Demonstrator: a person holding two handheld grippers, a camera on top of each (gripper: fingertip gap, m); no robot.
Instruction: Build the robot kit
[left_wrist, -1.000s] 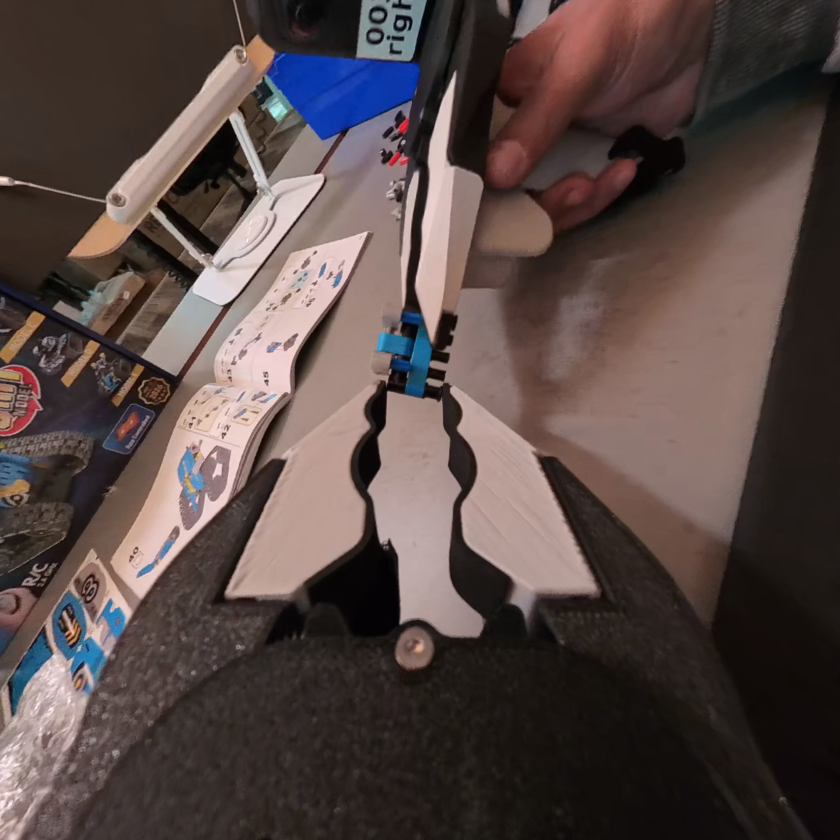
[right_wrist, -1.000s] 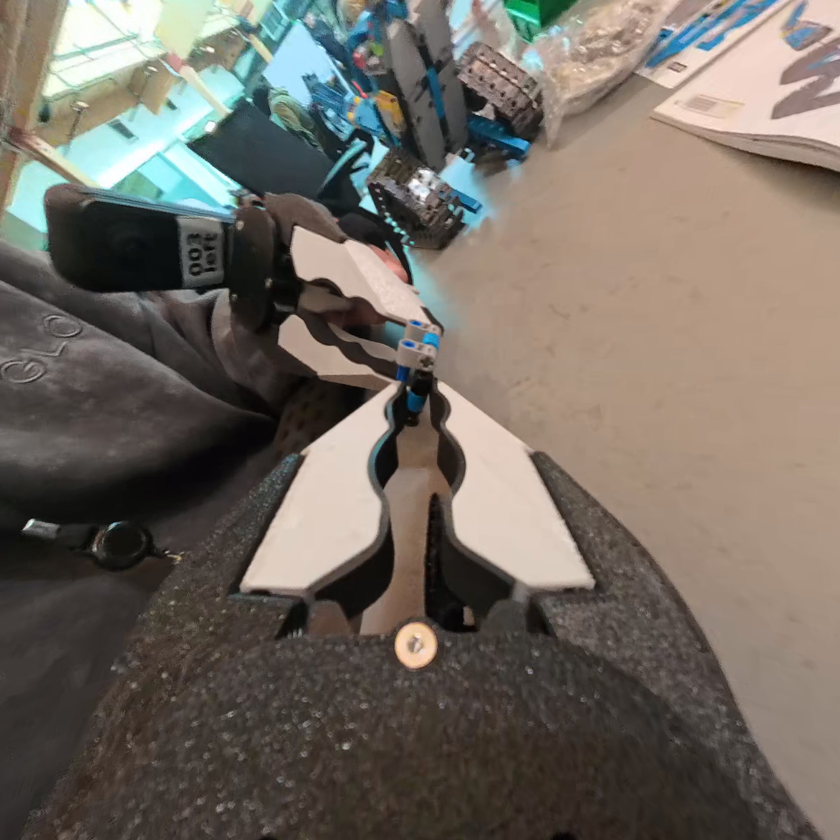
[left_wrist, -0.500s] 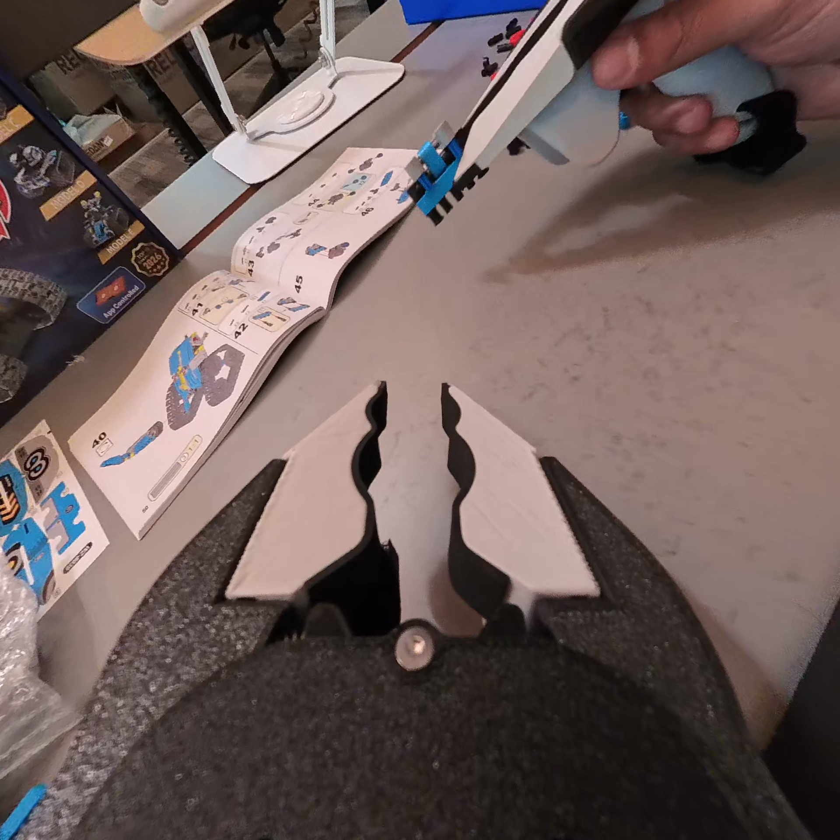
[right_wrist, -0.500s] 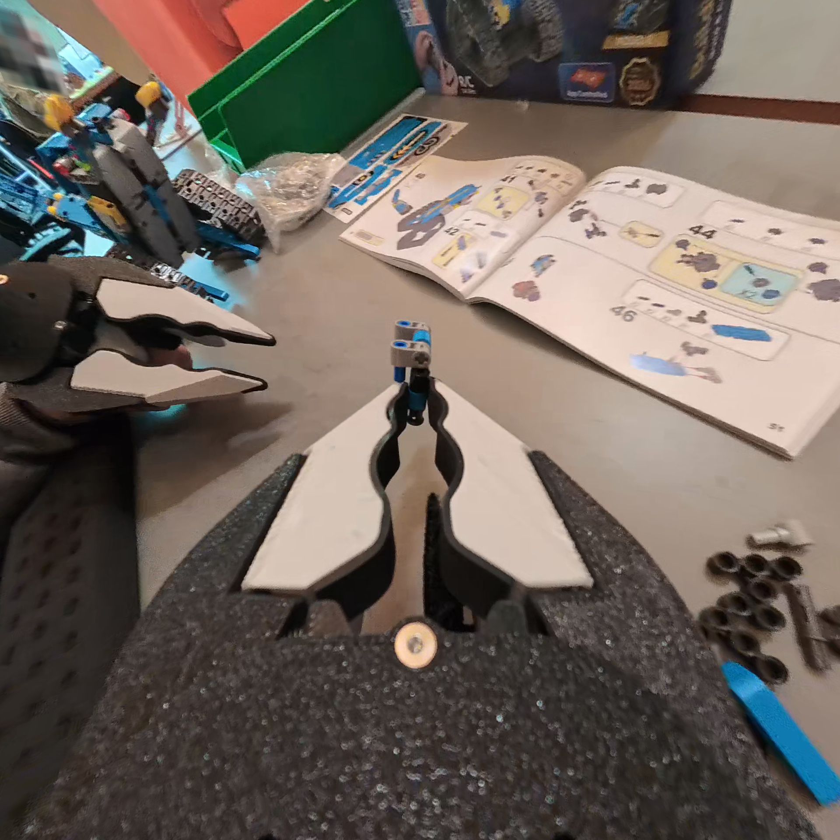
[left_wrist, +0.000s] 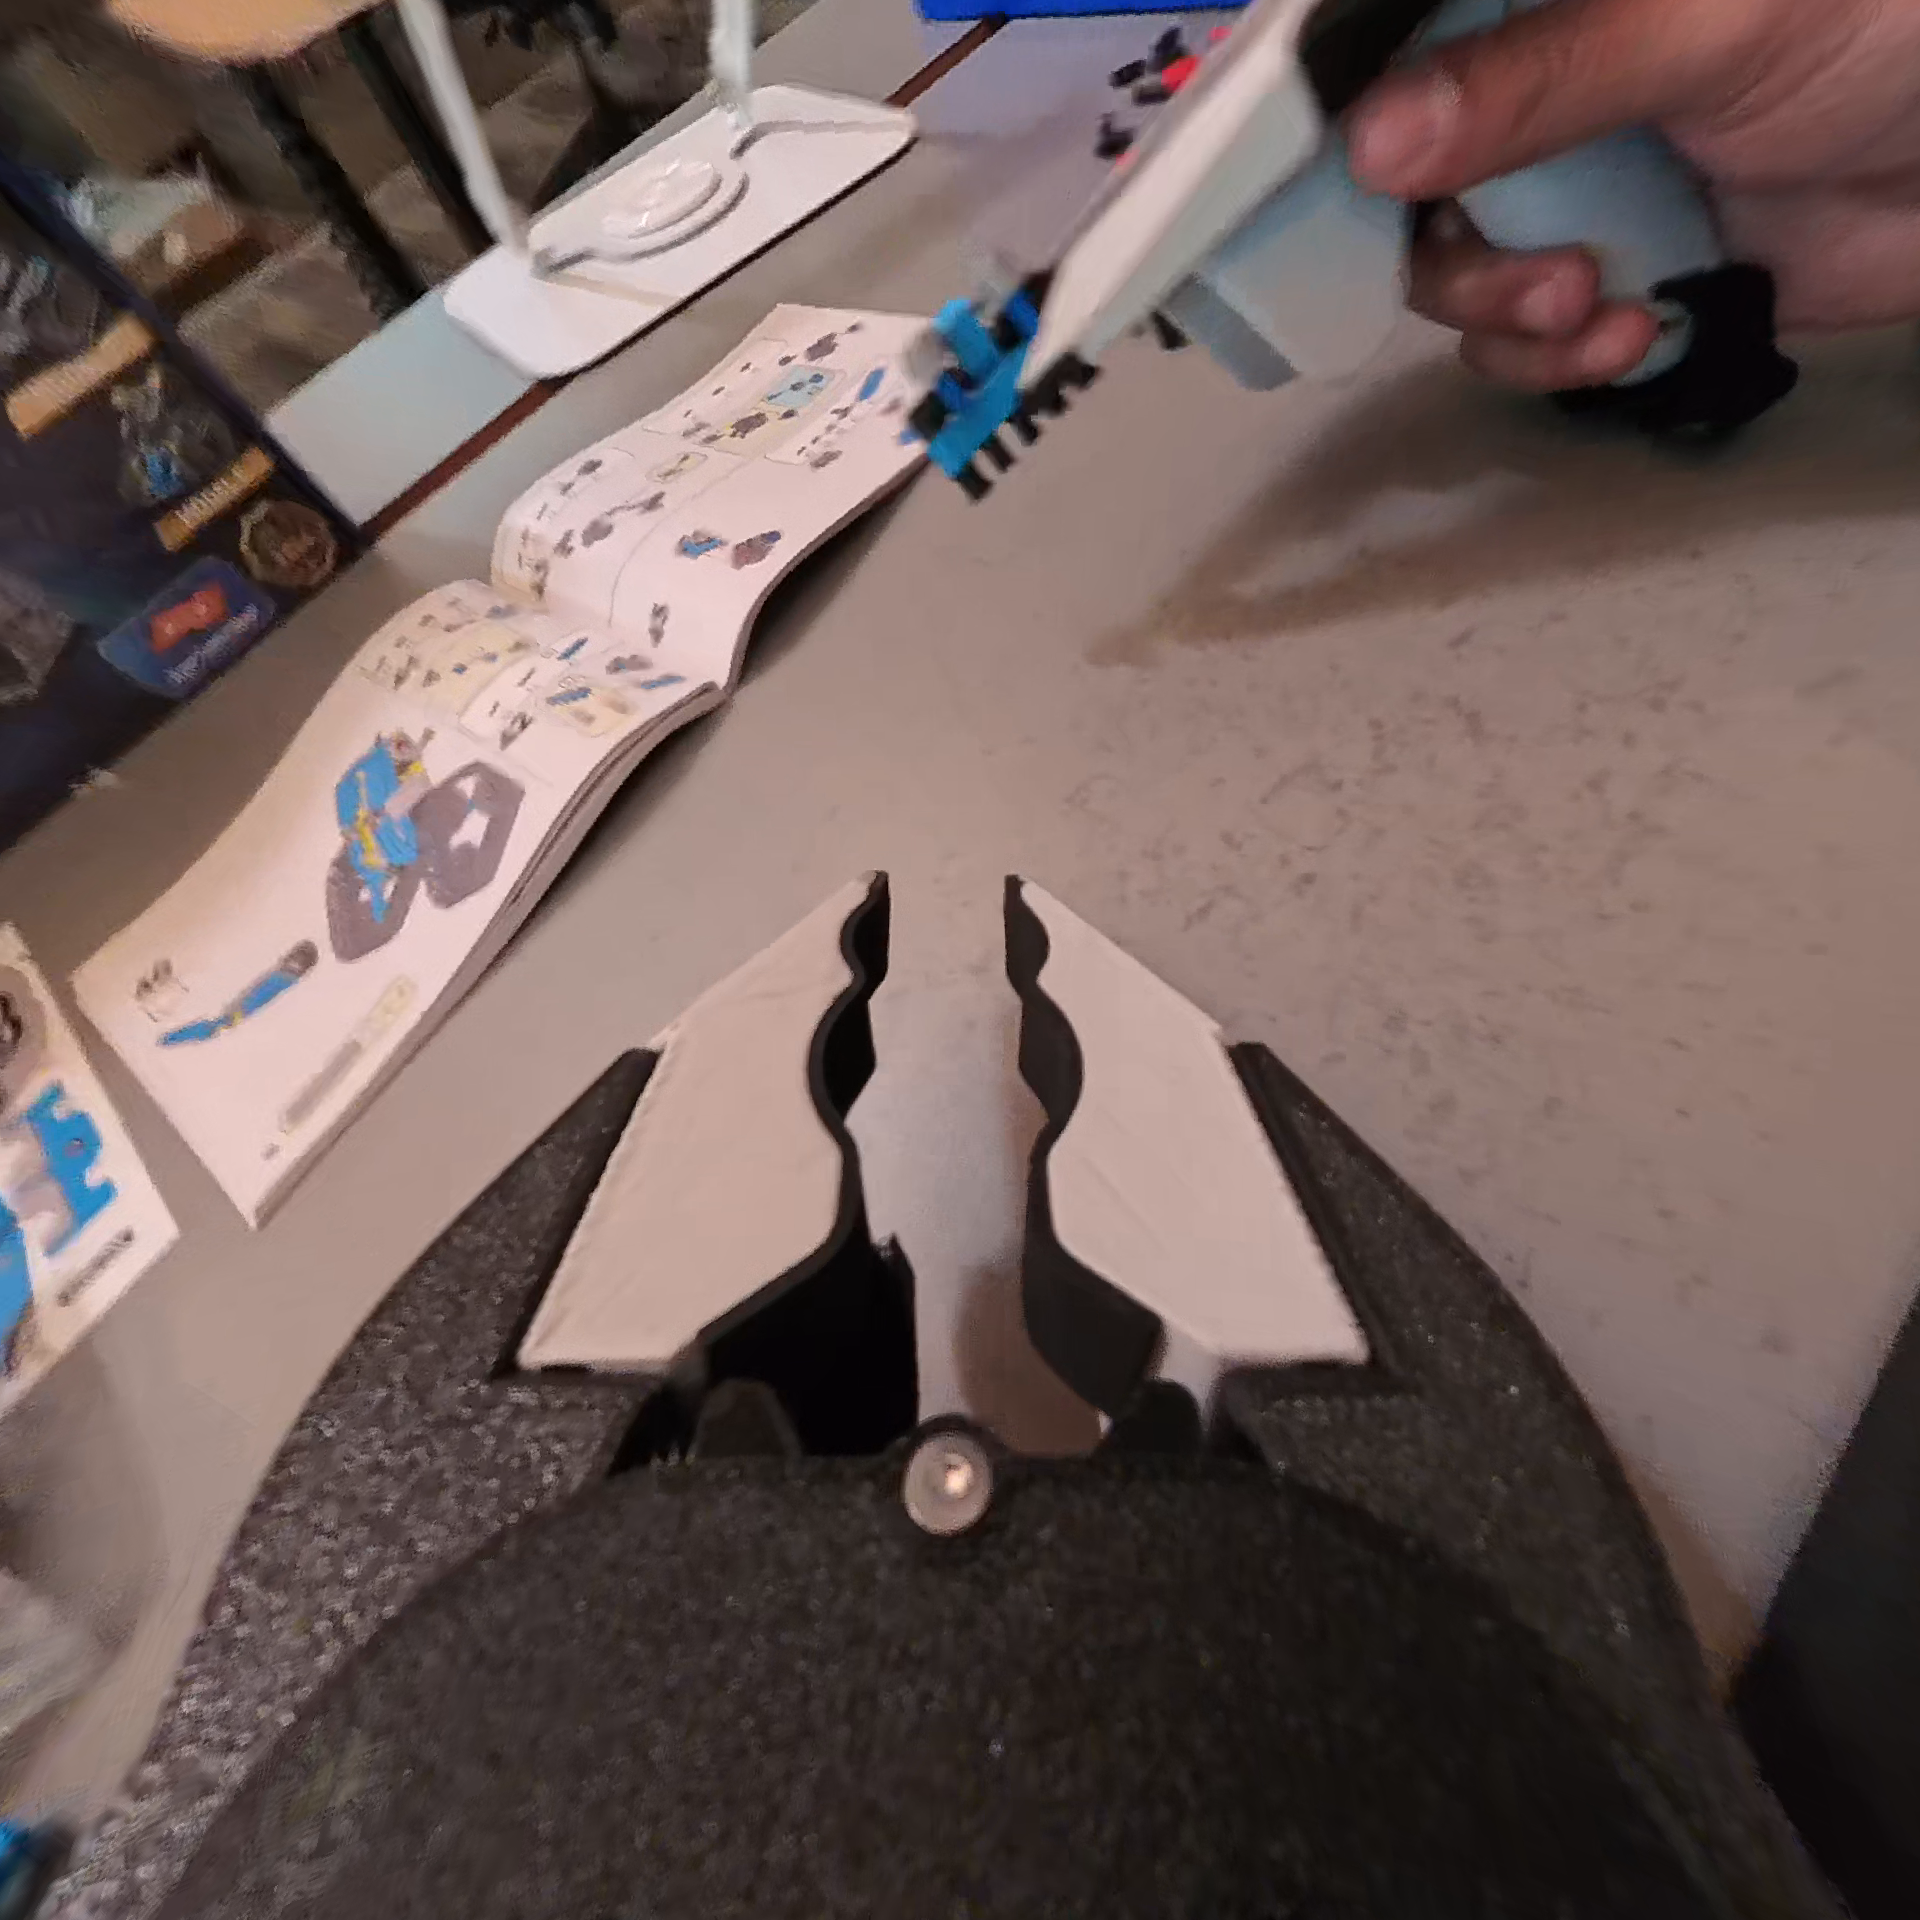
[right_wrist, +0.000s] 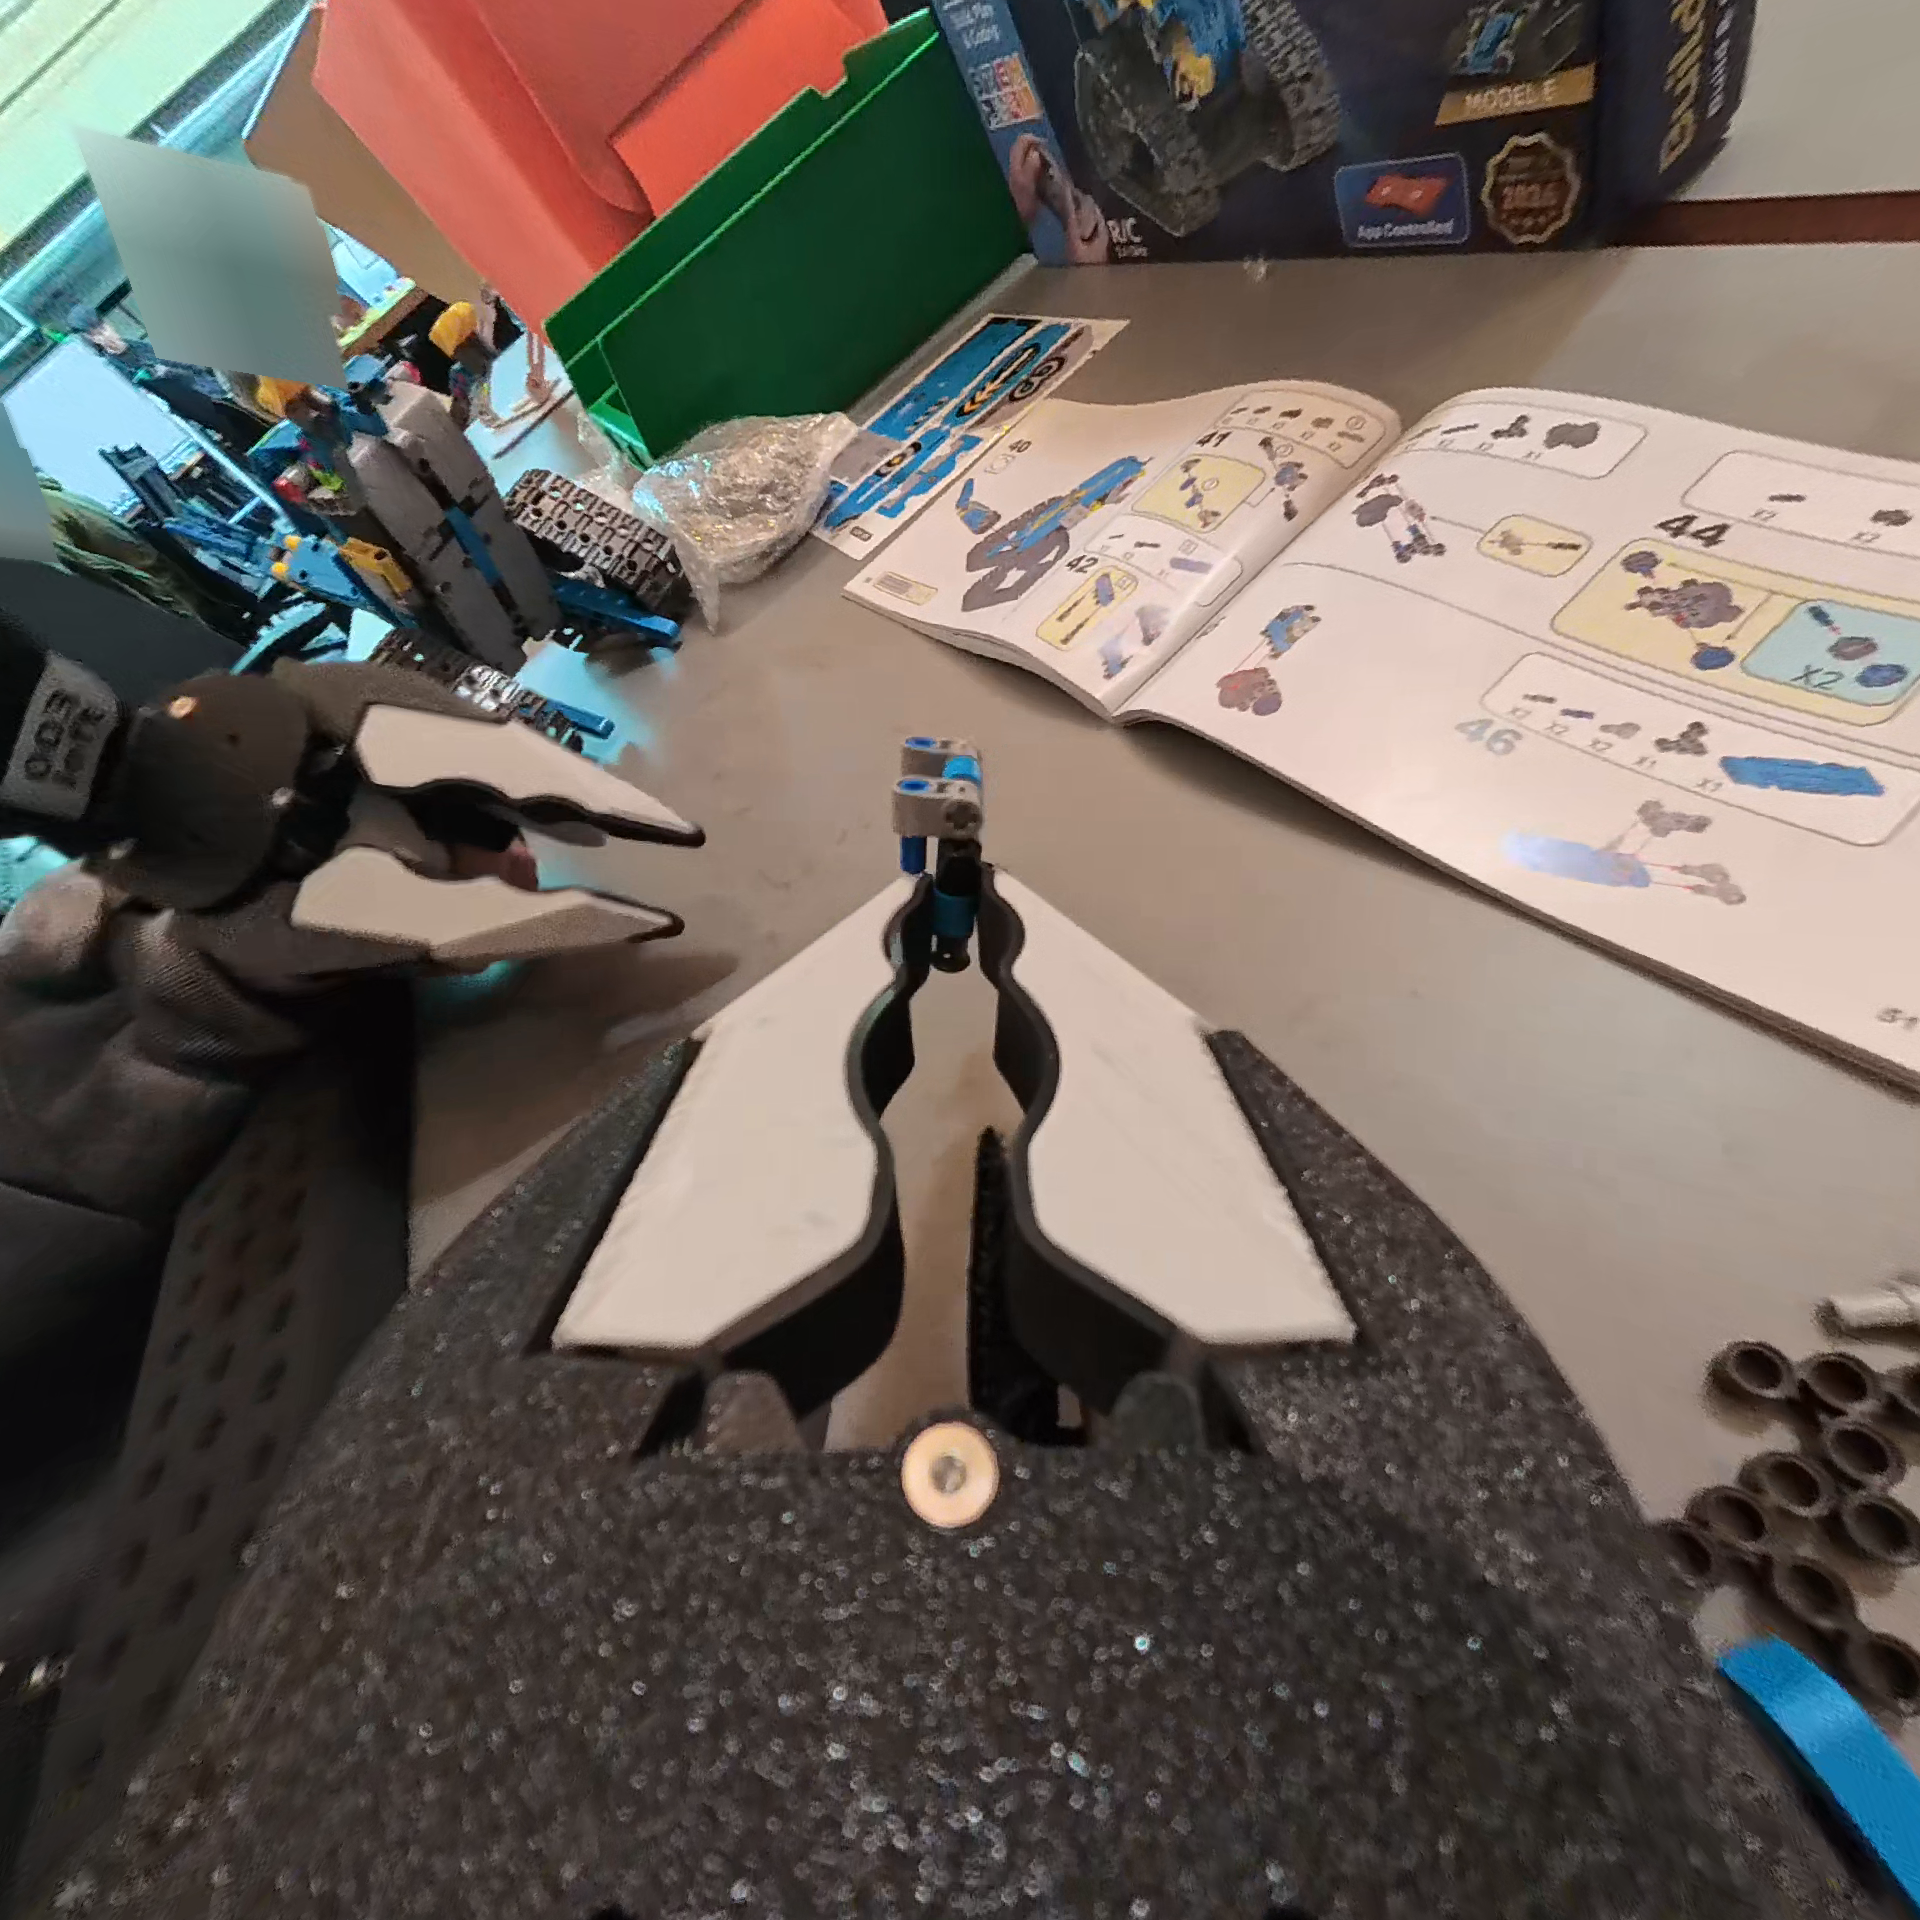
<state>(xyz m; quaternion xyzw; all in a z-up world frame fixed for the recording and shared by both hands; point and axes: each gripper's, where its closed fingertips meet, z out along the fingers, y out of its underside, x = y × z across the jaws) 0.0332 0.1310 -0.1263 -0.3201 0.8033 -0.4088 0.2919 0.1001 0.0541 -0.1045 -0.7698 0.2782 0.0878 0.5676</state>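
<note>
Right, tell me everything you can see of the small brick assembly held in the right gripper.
The small brick assembly is a plastic cluster of blue and light grey pin connectors on a black-and-blue pin, with a row of black pins showing from the left wrist view. It stands up out of the right gripper, whose fingertips clamp its lower pin. It is held in the air above the grey table, touching nothing else. The open left gripper is apart from it.
</note>
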